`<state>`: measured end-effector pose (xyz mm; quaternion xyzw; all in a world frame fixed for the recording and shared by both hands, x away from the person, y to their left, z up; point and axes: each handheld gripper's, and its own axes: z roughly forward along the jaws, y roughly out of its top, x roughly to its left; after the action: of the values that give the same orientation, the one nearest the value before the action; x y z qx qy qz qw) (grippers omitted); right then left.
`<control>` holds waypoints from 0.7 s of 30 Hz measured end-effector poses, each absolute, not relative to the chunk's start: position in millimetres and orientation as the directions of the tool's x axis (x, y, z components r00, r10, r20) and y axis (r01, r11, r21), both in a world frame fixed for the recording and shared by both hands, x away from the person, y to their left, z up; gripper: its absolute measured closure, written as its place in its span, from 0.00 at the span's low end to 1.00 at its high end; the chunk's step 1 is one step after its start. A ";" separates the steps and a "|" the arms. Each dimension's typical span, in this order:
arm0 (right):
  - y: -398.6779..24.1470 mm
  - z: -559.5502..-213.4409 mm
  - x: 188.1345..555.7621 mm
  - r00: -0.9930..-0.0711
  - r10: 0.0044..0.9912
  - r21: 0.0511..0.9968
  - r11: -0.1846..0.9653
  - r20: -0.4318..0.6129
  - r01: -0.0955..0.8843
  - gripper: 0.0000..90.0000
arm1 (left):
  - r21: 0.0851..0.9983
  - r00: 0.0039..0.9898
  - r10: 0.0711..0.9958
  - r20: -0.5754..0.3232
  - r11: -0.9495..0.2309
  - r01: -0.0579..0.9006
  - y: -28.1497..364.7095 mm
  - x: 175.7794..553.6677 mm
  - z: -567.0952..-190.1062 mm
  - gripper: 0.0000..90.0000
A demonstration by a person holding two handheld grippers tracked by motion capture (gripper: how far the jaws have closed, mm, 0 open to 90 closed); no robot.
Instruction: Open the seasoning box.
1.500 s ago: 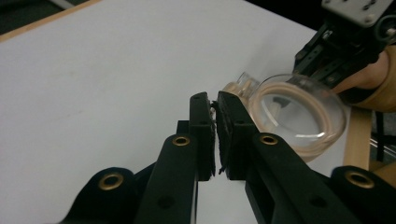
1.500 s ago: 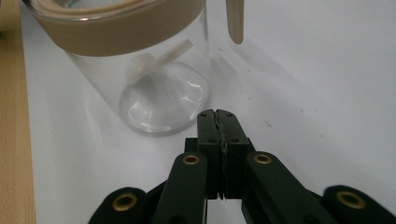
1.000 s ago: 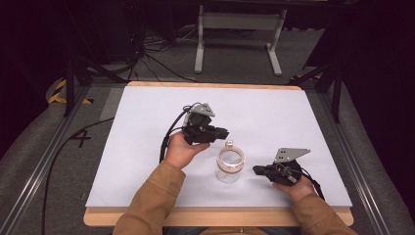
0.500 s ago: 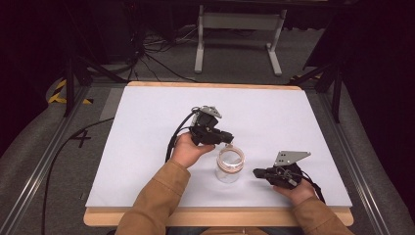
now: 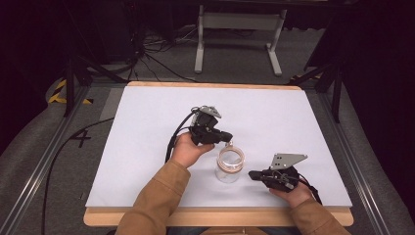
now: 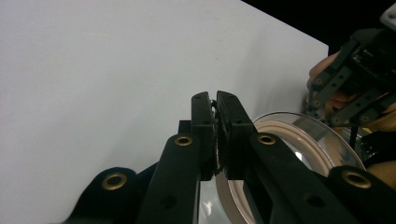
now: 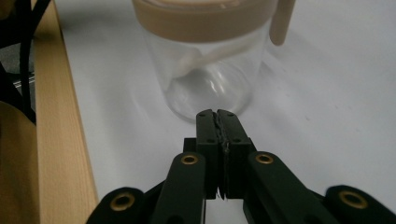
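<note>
While the lidded jar (image 5: 229, 165) stands near the table's (image 5: 147, 127) front edge between both grippers, the left gripper (image 5: 226, 137) sits at its rim and the right gripper (image 5: 253, 174) beside it, each pressed together empty, so handling seemingly hasn't begun.

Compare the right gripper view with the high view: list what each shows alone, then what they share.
Right gripper view alone: the right gripper's jaws pressed shut, up close, and a pale strip inside the clear jar.
High view alone: both hands, the left gripper by the jar's rim, the floor cables.
Shared: the jar, its tan lid, the white table.
</note>
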<state>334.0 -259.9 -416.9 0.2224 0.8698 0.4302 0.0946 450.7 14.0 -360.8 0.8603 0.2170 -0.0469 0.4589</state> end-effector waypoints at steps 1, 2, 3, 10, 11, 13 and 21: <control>-258.1 -414.6 332.9 -0.887 0.462 0.795 0.530 0.021 0.295 0.99 | 0.769 0.901 0.330 -0.280 -0.485 0.416 14.0 450.7 -360.8 0.96; -258.1 -414.6 332.9 -0.887 0.462 0.795 0.530 0.021 0.295 0.99 | 0.770 0.900 0.331 -0.283 -0.481 0.419 13.9 450.5 -360.9 0.96; -256.3 -412.6 331.5 -0.888 0.459 0.797 0.529 0.021 0.292 0.99 | 0.769 0.900 0.331 -0.284 -0.482 0.420 13.9 450.6 -360.9 0.96; -245.0 -402.1 323.0 -0.898 0.439 0.813 0.524 -0.001 0.255 0.99 | 0.771 0.897 0.323 -0.301 -0.471 0.428 14.7 452.1 -362.3 0.96; -245.0 -402.1 323.0 -0.898 0.439 0.813 0.524 -0.001 0.255 0.99 | 0.771 0.897 0.323 -0.301 -0.471 0.428 14.7 452.1 -362.3 0.96; -240.6 -396.7 319.8 -0.902 0.431 0.824 0.515 -0.009 0.238 0.99 | 0.767 0.896 0.323 -0.306 -0.473 0.433 15.2 452.6 -362.2 0.96; -230.0 -390.4 317.0 -0.905 0.425 0.833 0.510 -0.029 0.213 0.99 | 0.767 0.889 0.316 -0.331 -0.458 0.448 16.1 454.8 -364.2 0.96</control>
<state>317.0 -230.0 -390.4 0.1850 0.8613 0.4589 0.1157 454.8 16.1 -364.2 0.8509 0.2245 -0.0707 0.4696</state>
